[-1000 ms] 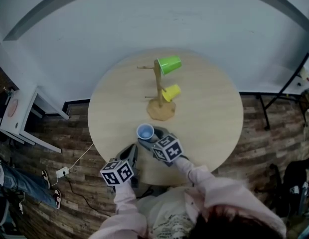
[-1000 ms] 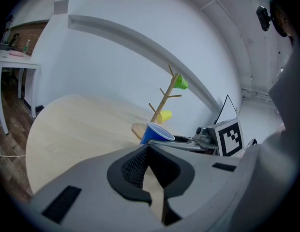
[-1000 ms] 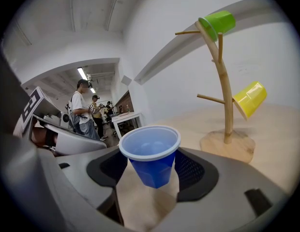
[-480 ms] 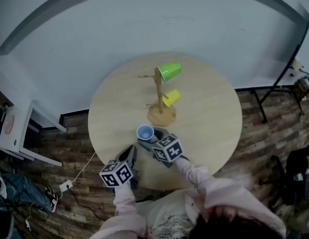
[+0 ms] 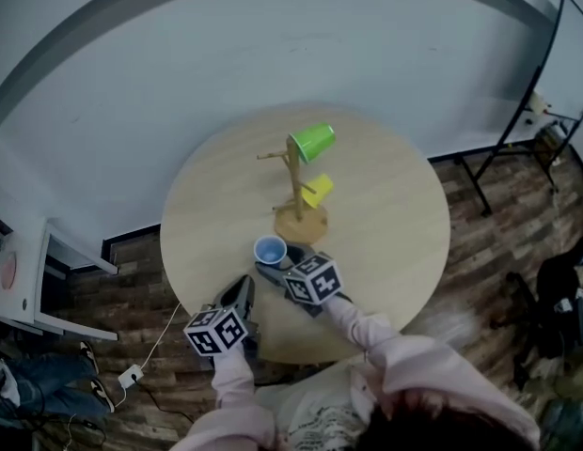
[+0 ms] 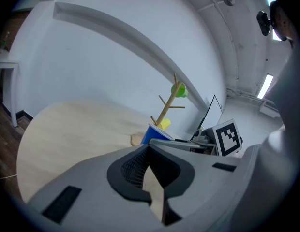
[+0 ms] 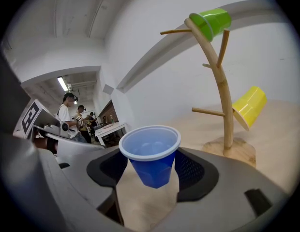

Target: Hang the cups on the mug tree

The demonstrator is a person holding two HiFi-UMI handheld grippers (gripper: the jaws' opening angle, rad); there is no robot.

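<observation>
**Blue cup carried a little closer to the mug tree**

At lower left, the left gripper (image 5: 244,287) is closed on nothing, idle by the table (image 5: 395,214) edge. Just right of it, the blue cup (image 5: 270,250) sits upright, clamped in the right gripper (image 7: 151,164). It is nearer the mug tree (image 5: 293,181) than a second ago, perhaps just lifted. At centre, the green cup (image 5: 313,143) and yellow cup (image 5: 317,192) already hang, so only this one remains.

No word, brand or number is legible; only black-and-white square code markers show, on the cubes of the left gripper (image 5: 243,287) and right gripper (image 5: 273,266).
</observation>
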